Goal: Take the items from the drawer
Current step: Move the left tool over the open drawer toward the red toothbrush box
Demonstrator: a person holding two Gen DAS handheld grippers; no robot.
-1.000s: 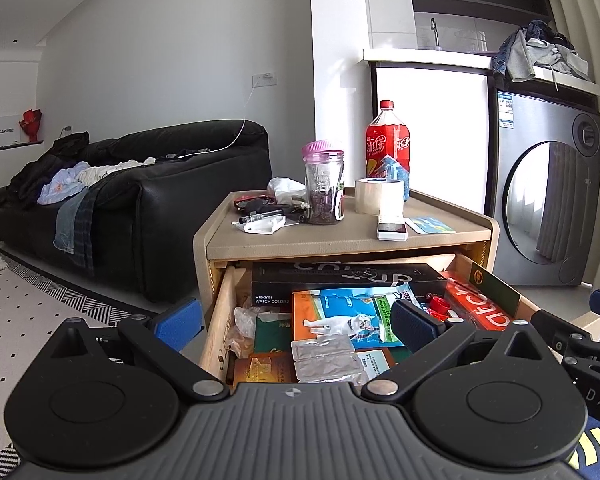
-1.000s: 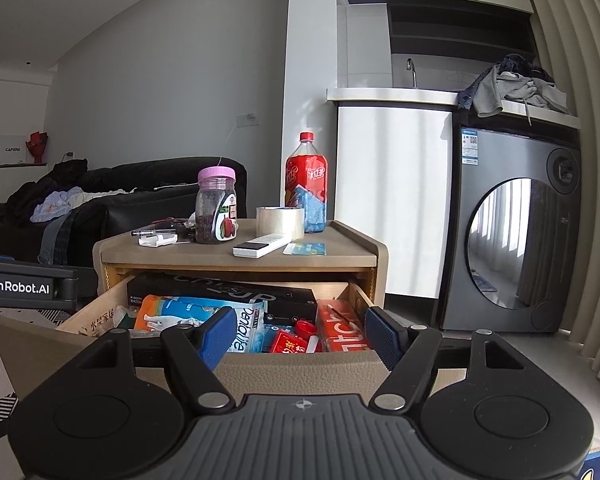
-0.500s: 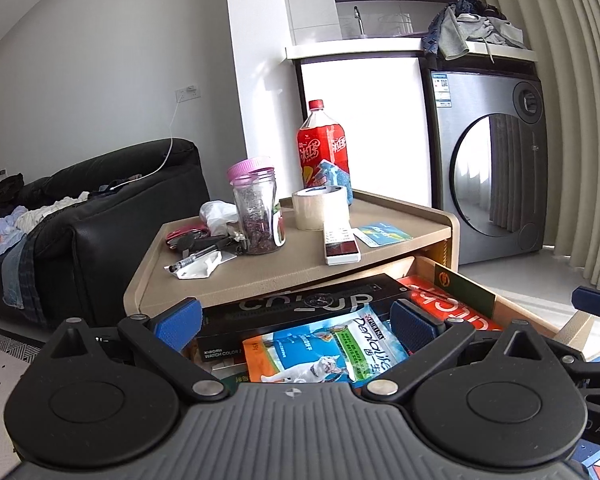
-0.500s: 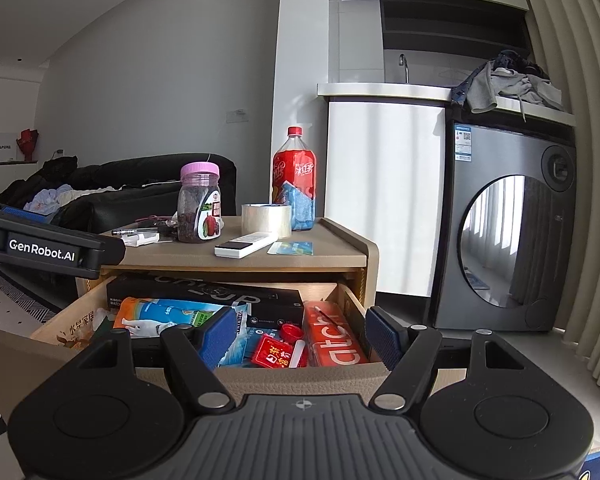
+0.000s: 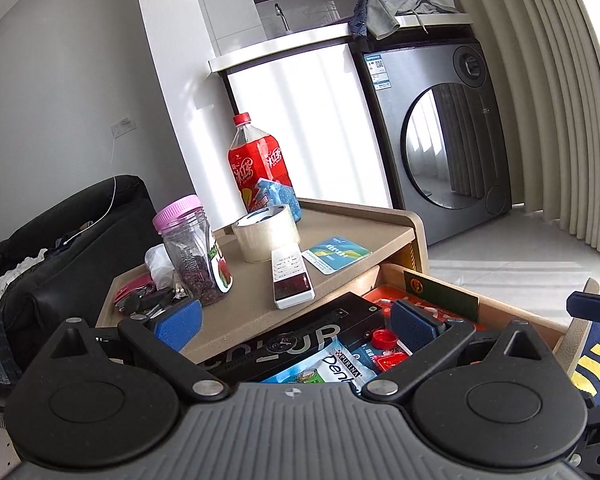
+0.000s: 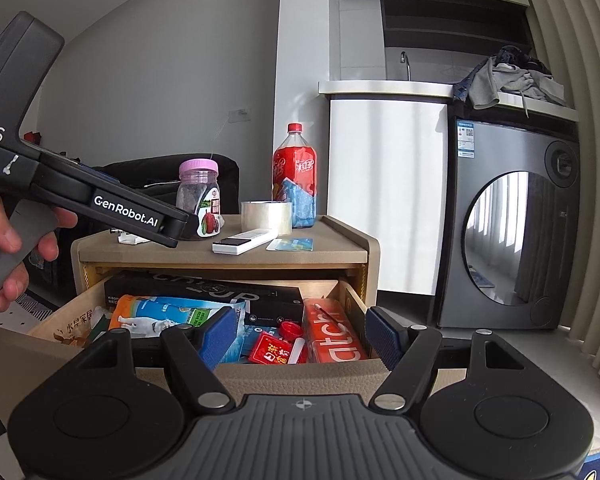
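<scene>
Blue pads: my right claw (image 6: 302,338) is hanging apart, gripping nothing.
Left claw (image 5: 296,322): I am holding it apart too, empty.
Drawer (image 6: 300,378): it is standing open below both claws, holding a black box (image 6: 204,294) and a pouch (image 6: 168,314).
Surface (image 6: 320,250): it is carrying a jar (image 6: 199,200) and a bottle (image 6: 295,176).

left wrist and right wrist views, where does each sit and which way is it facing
Left wrist: on the left hand-held gripper, tilted, above the open drawer looking across the side table toward the washing machine; own open blue-padded fingers show.
Right wrist: on the right hand-held gripper, level, facing the drawer front; own open fingers, plus the person's hand.
Shared: red bottle, tape roll, pink-lidded jar, drawer.
</scene>
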